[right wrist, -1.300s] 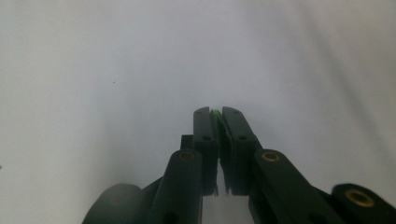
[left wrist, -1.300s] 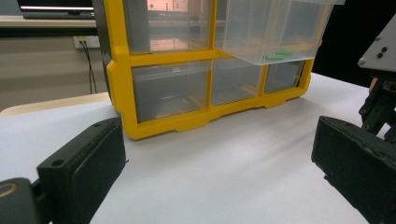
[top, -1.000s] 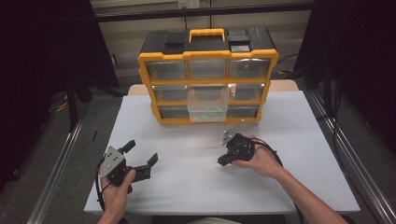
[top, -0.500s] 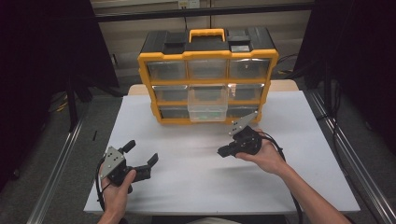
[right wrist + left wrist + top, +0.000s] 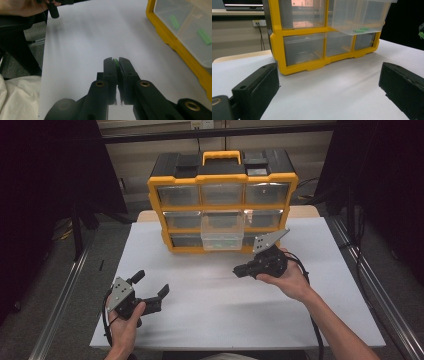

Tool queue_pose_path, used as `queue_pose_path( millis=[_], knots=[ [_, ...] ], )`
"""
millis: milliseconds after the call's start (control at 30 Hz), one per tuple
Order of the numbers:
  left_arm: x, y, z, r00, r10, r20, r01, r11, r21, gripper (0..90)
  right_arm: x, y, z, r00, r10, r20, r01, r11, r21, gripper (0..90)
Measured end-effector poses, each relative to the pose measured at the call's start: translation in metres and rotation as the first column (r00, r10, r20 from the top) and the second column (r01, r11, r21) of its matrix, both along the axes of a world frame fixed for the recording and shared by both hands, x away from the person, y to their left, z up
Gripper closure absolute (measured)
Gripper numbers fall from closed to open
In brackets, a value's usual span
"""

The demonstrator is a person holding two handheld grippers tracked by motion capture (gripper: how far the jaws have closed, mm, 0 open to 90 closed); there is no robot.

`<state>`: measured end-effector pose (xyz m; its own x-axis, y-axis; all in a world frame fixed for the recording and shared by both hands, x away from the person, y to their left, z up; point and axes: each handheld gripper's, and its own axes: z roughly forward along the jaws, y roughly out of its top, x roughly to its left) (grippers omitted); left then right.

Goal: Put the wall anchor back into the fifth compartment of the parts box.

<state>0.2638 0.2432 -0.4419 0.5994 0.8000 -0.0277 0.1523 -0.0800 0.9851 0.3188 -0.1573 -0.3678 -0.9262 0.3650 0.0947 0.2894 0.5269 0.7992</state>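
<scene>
1. Since the earlier frame, the right claw [image 5: 239, 270] has lifted off the counter [image 5: 225, 310] toward the open drawer [image 5: 222, 231] of the yellow organizer [image 5: 223, 180].
2. It is clamped tight on a small green piece [image 5: 115, 61].
3. Likely next: dropping that piece in with the green pieces [image 5: 204, 37] already there.
4. The left claw [image 5: 150, 284] rests agape, empty.

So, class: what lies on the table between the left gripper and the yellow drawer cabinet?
Nothing: in the left gripper view, bare white table runs from the open left gripper to the yellow drawer cabinet.
</scene>
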Motion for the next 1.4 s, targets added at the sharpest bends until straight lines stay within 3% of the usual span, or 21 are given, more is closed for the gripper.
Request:
queue_pose_path(
  millis=[233, 600, 967, 1400],
  knots=[
    [-0.001, 0.000, 0.000, 1.0000, 0.001, -0.003, -0.001, 1.0000, 0.002, 3.0, 0.005, 0.000, 0.021, 0.9992, -0.006, 0.039, 0.004, 0.999, 0.044, 85.2],
    [-0.001, 0.001, 0.001, 1.0000, -0.003, 0.003, 0.003, 1.0000, 0.008, 3.0, 0.010, 0.002, 0.050, 0.9955, -0.010, 0.094, 0.006, 0.999, 0.047, 85.2],
    [0.000, 0.001, 0.000, 1.0000, 0.007, -0.004, -0.007, 1.0000, -0.006, 3.0, 0.021, -0.006, 0.089, 0.9864, -0.055, 0.155, 0.044, 0.996, 0.071, 85.2],
    [0.000, 0.002, 0.000, 1.0000, -0.001, -0.003, 0.001, 1.0000, -0.004, 3.0, 0.045, 0.001, 0.114, 0.9799, -0.100, 0.172, 0.099, 0.995, 0.019, 85.3]
  ],
)
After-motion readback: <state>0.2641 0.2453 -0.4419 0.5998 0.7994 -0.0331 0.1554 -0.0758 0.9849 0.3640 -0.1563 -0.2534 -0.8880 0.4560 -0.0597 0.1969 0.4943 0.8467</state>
